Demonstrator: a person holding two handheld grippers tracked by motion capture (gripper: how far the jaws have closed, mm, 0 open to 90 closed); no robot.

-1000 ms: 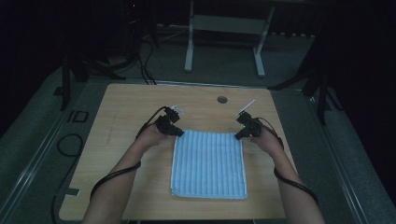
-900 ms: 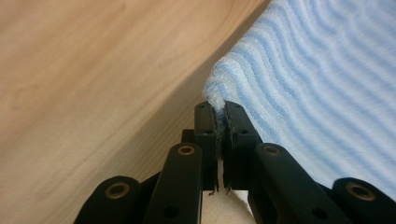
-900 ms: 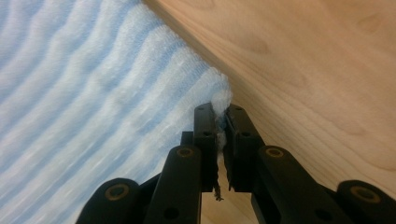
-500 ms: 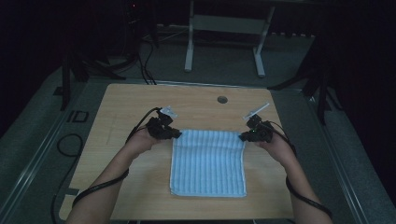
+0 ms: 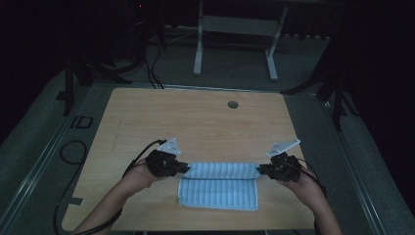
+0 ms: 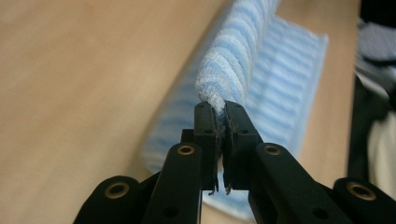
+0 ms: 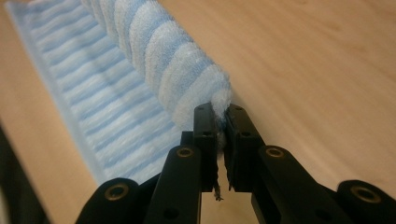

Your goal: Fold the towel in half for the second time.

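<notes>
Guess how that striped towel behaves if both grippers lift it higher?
Probably floppy: the towel curls over between the left gripper and right gripper. Likely light; small corner pinches hold it. The looped pile looks grippy, unlikely to slip.

Your towel (image 7: 154, 60) is soft terry cloth w/ fuzzy blue-white ribbing. Table (image 5: 195, 117) looks like smooth matt light wood. Your right gripper (image 7: 220, 112) & left gripper (image 6: 220, 109) look matt black plastic w/ brass-look rivets.

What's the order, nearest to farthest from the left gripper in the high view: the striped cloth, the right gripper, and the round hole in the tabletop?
1. striped cloth: clamped in the left gripper, at its corner.
2. right gripper: across the cloth, on the other corner.
3. round hole: toward the table's far edge, only slightly farther.
</notes>
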